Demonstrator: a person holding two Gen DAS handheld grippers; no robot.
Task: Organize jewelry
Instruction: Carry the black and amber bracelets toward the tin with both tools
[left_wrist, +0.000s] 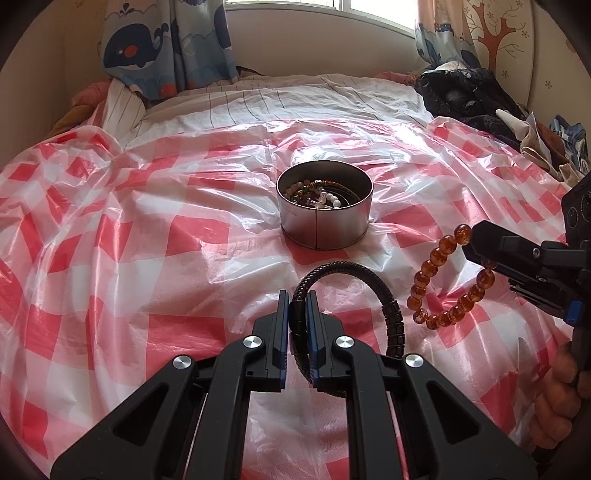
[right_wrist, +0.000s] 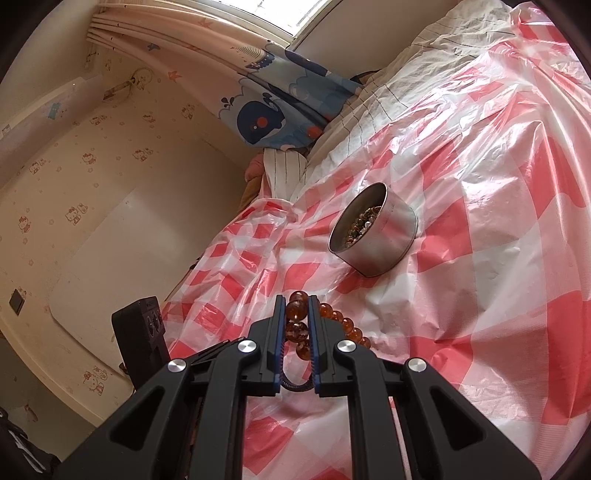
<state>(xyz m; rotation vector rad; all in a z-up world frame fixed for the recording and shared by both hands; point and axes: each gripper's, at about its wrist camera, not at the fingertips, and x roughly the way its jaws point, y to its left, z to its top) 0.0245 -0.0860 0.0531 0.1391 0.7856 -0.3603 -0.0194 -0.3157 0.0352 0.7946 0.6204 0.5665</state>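
Bracelets fill both grippers: left gripper (left_wrist: 297, 310) jaws clench a black braided bracelet (left_wrist: 391, 306), right gripper (right_wrist: 297, 314) jaws clench an amber bead bracelet (right_wrist: 295, 312), near the tin (left_wrist: 325, 225).

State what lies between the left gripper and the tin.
Only bare checked sheet, apart from the black bracelet arching forward from the left gripper itself. The left wrist view shows this; the tin stands beyond.

No readable text, label, brand or number shows in either view.
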